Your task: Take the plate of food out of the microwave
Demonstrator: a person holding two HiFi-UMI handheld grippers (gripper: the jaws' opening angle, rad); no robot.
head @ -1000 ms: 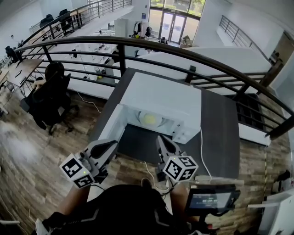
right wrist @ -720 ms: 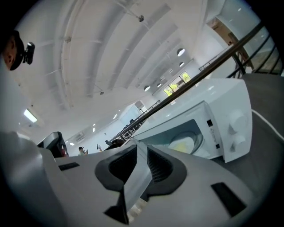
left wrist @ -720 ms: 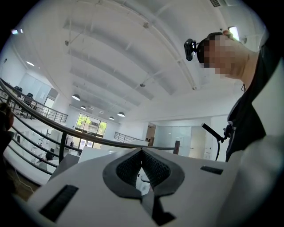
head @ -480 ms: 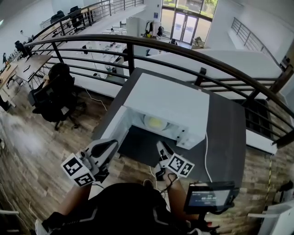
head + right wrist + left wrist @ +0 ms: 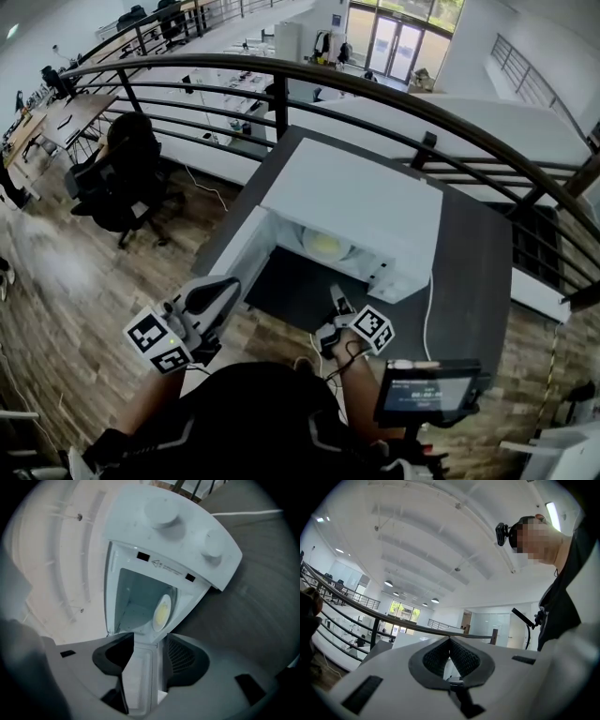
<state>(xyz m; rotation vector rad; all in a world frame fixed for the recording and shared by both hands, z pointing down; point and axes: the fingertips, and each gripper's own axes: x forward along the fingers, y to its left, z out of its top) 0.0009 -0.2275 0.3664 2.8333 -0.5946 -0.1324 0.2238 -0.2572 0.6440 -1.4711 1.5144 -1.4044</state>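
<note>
- Plate of food sits inside the open microwave, on the cavity floor about midway between the side walls. It is pale and round, with a yellow heap at its centre.
- To my eye it is stiff crockery: rigid, fairly heavy, smooth at the rim and so slippery, breakable if dropped, and perhaps hot. The food lies loose on top, so the plate wants to stay level.
- The best hold, I judge, is the near rim, one jaw above and one below, clear of the food. A second grip on the rim would steady it.
- Right gripper hangs in front of the cavity, over the near edge of the table. Its jaws have just been opening and stand wide apart. Only the door shows through the gap, and nothing is gripped.
- Left gripper is off the table's near left corner, beside the door, with its jaws pressed together on nothing.
- Count: one plate, one microwave with one door and two knobs, one table, two grippers.
</note>
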